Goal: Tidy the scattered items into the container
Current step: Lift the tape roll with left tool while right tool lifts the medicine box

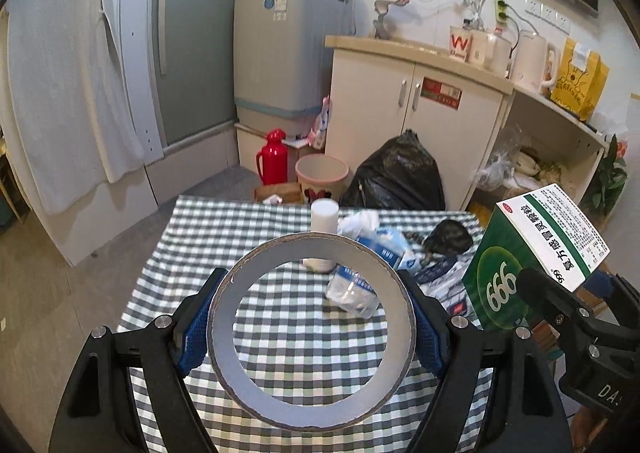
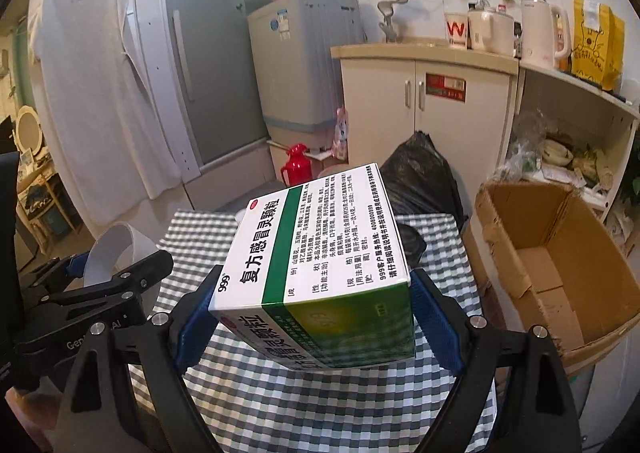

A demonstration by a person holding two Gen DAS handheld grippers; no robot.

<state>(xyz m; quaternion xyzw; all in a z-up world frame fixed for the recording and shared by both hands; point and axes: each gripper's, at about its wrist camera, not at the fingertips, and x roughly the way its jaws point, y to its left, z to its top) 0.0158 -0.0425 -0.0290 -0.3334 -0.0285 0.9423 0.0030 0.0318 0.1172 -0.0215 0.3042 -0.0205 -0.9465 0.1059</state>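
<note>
Both arms were loaded, nothing dropped off yet as far as I could judge. The cardboard box (image 2: 560,265) sat just off the right edge of the bench (image 2: 280,393), top flaps open, and the part of its floor in view looked bare; the near corner was hidden, so something small could have sat there.

Left gripper (image 1: 312,333): fingers (image 1: 196,327) spread wide and clamped on the outer rim of the tape roll (image 1: 310,253), one blue pad on each side. The roll was held up off the checked cloth, hole facing the camera.

Right gripper (image 2: 316,317): fingers (image 2: 434,327) pressed on the two side faces of the medicine box (image 2: 316,245), green and white, printed face up. It was carried clear of the bench, left of the cardboard box and not yet over its opening.

Left on the bench, far half:
- white bottle (image 1: 323,219), upright
- clear plastic bottle (image 1: 352,291), on its side, just in front of the white one
- tissue pack (image 1: 384,245), next to it
- black crumpled thing (image 1: 448,237), maybe a bag
- some flat printed packets (image 1: 444,281) under the right side of the pile

My read: early in the task. Two items in transit, at least five to go. The medicine box was nearer the container, so it seemed the likely first drop.
</note>
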